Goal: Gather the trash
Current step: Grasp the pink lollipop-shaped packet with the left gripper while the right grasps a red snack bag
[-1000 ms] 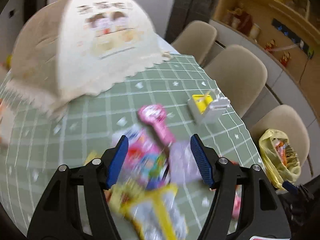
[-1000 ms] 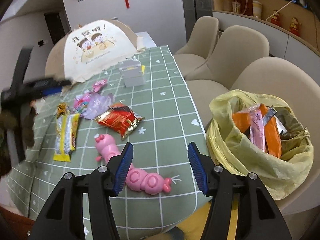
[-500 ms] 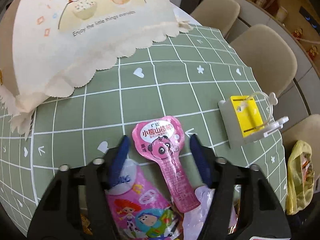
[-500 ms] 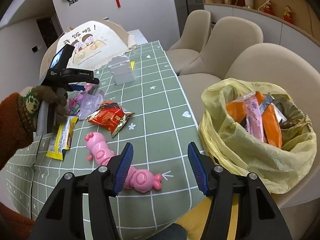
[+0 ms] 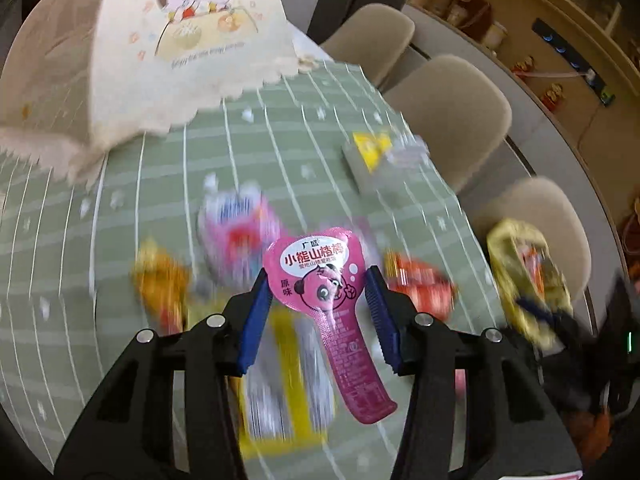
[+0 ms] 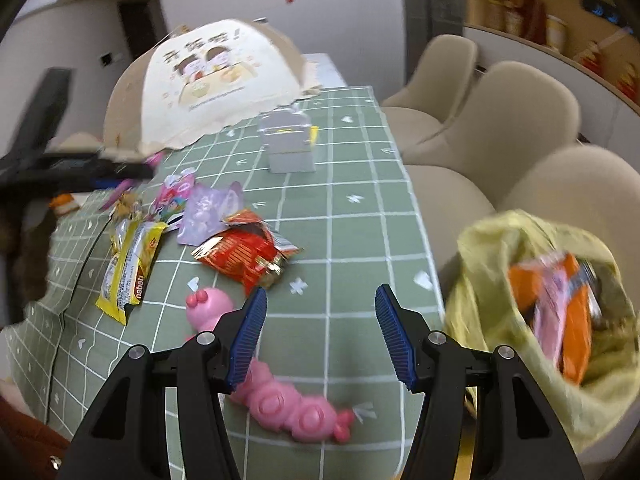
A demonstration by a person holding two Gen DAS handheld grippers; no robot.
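My left gripper is shut on a pink spoon-shaped snack wrapper and holds it above the green checked tablecloth. Its tail hangs down between the fingers. Under it lie blurred wrappers: a pink pack, a red one and a yellow one. The yellow trash bag with orange and pink wrappers inside sits at the right. My right gripper is open and empty over the table's near edge. The left gripper shows blurred at the left of the right wrist view.
A pink caterpillar toy lies under my right gripper. A red wrapper, a yellow wrapper and a purple one lie mid-table. A grey box and a cream food cover stand farther back. Beige chairs line the right side.
My left gripper closed on the pink spoon-shaped wrapper and lifted it off the table. The right gripper shifted a little left along the table edge and stayed open.
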